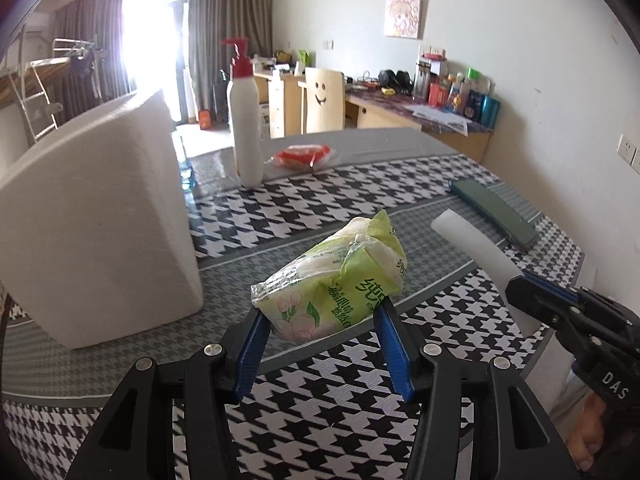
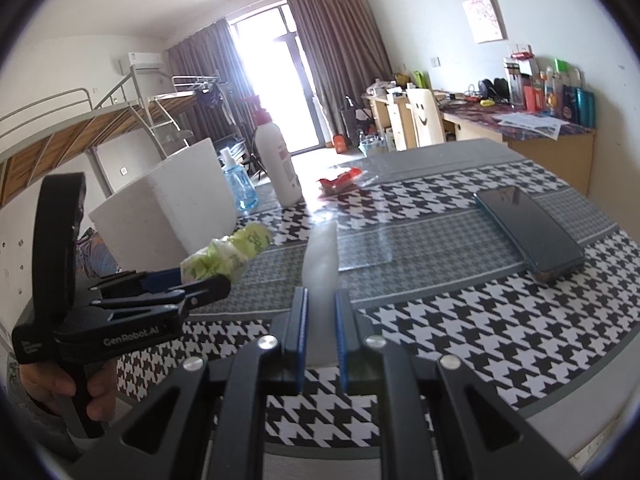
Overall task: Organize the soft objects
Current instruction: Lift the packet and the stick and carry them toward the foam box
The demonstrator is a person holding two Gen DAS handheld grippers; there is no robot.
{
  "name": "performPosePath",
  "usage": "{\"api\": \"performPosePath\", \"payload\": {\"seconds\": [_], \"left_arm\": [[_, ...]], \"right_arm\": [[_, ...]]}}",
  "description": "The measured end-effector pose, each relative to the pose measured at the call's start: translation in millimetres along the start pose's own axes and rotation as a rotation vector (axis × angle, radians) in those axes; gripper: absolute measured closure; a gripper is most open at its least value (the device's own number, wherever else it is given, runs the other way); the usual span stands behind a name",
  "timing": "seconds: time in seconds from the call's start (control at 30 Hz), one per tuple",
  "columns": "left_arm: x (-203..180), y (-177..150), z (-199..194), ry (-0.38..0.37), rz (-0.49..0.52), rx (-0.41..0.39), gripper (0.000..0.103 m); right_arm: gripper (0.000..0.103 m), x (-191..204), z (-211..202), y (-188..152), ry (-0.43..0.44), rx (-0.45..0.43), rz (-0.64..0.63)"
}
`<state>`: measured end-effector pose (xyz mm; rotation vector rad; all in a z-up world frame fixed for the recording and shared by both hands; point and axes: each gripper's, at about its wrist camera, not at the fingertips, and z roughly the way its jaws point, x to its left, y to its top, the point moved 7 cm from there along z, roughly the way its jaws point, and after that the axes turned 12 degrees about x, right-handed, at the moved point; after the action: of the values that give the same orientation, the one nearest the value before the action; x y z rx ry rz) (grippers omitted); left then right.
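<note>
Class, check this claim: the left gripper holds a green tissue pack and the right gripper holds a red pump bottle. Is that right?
Not quite. The right gripper holds a white foam stick, as the right wrist view shows; the pump bottle stands on the table. The left gripper does hold the tissue pack.

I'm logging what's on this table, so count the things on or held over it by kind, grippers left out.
Soft things: 3: white foam block, green tissue pack, white foam stick
Bottles: 2: white pump bottle, blue spray bottle
Red packet: 1
Dark phone: 1
Total: 7
</note>
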<state>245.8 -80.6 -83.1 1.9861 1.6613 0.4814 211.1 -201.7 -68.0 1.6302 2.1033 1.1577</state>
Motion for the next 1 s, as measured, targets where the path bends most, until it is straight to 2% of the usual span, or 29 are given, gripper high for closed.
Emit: {"api": "performPosePath", "payload": {"seconds": [0.43,1.0], "left_arm": [[24.7,3.9,-47.5,0.068,-0.038,-0.095,0.048],[55.4,34.4,-85.8,0.154,-0.079,-0.219,0.048]], "right_arm": [[0.087,29.7,-4.7,21.1,0.007,-0.033,-0.079],[0.087,61.1,-10.5,55.7,0.051,-0.087,-0.152]]}}
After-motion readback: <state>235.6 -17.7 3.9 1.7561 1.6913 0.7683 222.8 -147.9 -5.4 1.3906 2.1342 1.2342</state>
